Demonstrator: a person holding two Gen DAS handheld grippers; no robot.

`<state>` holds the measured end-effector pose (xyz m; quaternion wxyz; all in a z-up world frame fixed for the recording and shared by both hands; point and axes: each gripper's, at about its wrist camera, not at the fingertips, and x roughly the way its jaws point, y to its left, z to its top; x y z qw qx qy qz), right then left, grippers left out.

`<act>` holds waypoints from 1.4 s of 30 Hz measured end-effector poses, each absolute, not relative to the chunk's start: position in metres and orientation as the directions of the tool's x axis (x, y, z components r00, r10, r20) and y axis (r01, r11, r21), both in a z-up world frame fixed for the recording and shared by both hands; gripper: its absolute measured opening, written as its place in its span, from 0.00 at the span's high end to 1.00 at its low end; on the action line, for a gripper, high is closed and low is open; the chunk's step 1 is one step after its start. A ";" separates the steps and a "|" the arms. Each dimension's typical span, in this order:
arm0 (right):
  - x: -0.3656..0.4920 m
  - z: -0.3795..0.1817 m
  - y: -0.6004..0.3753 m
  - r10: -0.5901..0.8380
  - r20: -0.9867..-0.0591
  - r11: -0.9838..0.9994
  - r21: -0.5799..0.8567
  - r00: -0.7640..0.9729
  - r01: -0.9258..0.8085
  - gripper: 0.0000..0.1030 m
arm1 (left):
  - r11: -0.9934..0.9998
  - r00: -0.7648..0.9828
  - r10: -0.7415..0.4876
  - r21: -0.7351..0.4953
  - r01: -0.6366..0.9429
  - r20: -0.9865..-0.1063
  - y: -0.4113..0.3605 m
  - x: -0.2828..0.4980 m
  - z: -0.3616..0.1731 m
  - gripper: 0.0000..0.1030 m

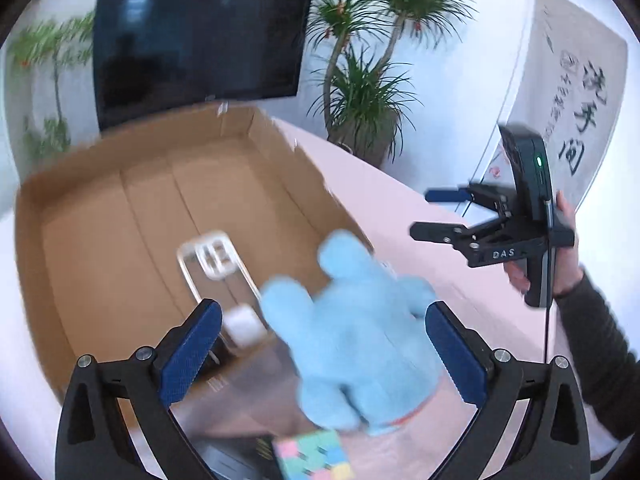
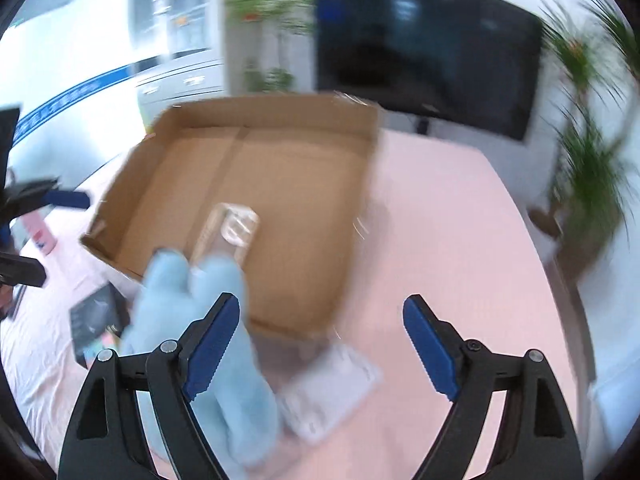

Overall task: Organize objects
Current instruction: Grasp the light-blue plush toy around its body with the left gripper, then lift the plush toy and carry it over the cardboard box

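Left-wrist view first: we hold our left gripper [image 1: 322, 354] with its blue pads [image 1: 191, 356] spread wide, and one pale blue plush toy [image 1: 352, 344] sits between them, blurred, with no pad pressing on it. It leans against the near wall of the one open cardboard box [image 1: 120, 216], at the box's near right corner. Just below the toy we count one cube with pastel squares [image 1: 314, 456], and beside it one dark flat item [image 1: 236, 460], too blurred to name. Inside the box lie one clear plastic case [image 1: 214, 260] and, nearer to us, one small white block [image 1: 242, 326]. To the right, over the pink tabletop [image 1: 400, 208], a hand [image 1: 560, 256] carries our right gripper [image 1: 432, 214], its two fingers standing apart with nothing between them.

From the right-wrist view, the right gripper's [image 2: 322, 354] fingers are likewise apart over bare pink surface; the plush toy [image 2: 208, 360] lies left of the gap, behind the left finger, and whether it touches that finger we cannot tell. One clear flat pack [image 2: 332, 388] rests just beside the toy, in front of the box.

Farther off we count one dark wall screen [image 1: 200, 48], two potted plants [image 1: 368, 80] and one white panel with black characters [image 1: 580, 92].
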<state>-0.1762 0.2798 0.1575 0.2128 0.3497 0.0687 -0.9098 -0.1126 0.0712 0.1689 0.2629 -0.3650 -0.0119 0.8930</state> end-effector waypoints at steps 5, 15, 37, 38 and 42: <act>-0.127 0.114 0.300 -0.543 -0.619 -0.829 0.289 -0.568 0.479 0.18 | -0.852 -0.572 0.520 -0.341 -0.397 -0.634 0.075 -0.081 0.120 0.01; -0.098 0.078 0.280 -0.584 -0.586 -0.807 0.347 -0.562 0.478 0.18 | -0.870 -0.535 0.491 -0.357 -0.341 -0.687 0.096 -0.086 0.067 0.01; -0.111 0.055 0.268 -0.727 -0.561 -0.682 0.522 -0.396 0.512 0.32 | -0.854 -0.525 0.517 -0.361 -0.375 -0.677 0.120 -0.090 0.055 0.18; -0.108 0.058 0.268 -0.726 -0.557 -0.683 0.519 -0.402 0.514 0.32 | -0.850 -0.528 0.524 -0.366 -0.379 -0.669 0.120 -0.089 0.057 0.18; -0.098 0.074 0.269 -0.722 -0.539 -0.689 0.502 -0.434 0.522 0.32 | -0.849 -0.552 0.524 -0.349 -0.396 -0.648 0.122 -0.078 0.073 0.18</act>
